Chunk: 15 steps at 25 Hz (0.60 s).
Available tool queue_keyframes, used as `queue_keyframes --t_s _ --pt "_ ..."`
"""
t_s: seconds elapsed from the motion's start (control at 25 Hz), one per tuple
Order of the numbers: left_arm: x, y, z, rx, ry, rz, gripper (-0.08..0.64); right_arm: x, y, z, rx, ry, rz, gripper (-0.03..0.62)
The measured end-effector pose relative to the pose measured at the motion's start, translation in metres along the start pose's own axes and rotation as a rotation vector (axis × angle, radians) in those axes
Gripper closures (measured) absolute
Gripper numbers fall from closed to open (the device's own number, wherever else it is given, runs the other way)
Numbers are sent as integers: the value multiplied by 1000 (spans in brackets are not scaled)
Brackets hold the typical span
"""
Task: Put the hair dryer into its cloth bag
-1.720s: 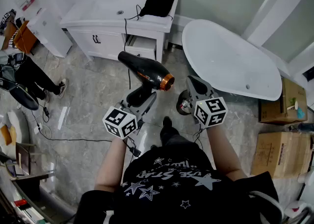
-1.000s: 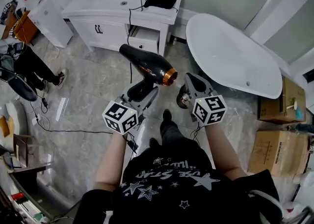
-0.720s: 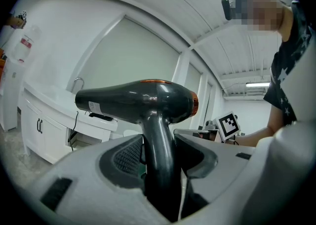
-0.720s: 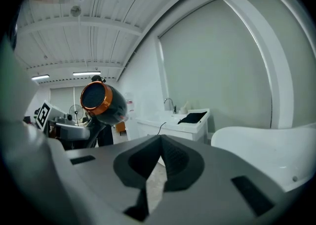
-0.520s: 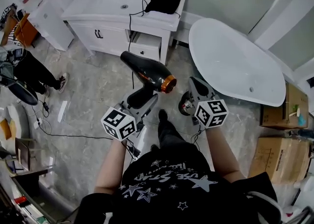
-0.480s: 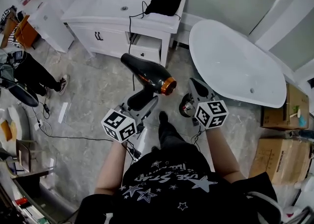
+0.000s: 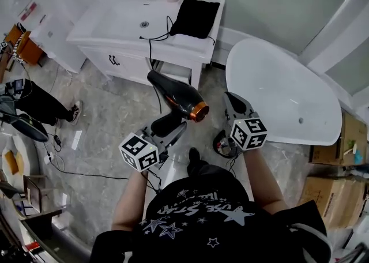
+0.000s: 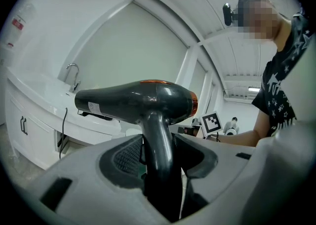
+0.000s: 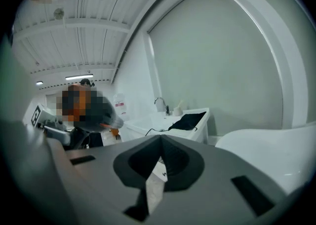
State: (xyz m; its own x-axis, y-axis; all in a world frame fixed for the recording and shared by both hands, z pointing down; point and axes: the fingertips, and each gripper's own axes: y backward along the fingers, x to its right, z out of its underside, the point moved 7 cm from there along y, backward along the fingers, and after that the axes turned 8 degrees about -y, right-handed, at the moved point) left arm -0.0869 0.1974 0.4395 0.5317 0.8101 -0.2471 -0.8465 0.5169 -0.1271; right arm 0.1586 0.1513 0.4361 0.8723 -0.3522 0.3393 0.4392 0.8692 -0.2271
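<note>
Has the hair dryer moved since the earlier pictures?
Yes. In the head view the hair dryer has come nearer to the sink cabinet.

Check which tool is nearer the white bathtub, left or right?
Right. The right tool hangs just beside the rim of the bathtub. The left tool, clamped on the handle of the hair dryer, is farther off, beyond the right one.
</note>
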Motion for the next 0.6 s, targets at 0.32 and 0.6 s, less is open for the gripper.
queue_keyframes --t_s 0.32,0.6 --pt "-38 -30 -16 -34 -18 78 348 28 -50 -19 9 -11 -18 586" --pt "-66 -52 -25 -91 -34 131 348 43 -78 -26 5 -17 -27 586"
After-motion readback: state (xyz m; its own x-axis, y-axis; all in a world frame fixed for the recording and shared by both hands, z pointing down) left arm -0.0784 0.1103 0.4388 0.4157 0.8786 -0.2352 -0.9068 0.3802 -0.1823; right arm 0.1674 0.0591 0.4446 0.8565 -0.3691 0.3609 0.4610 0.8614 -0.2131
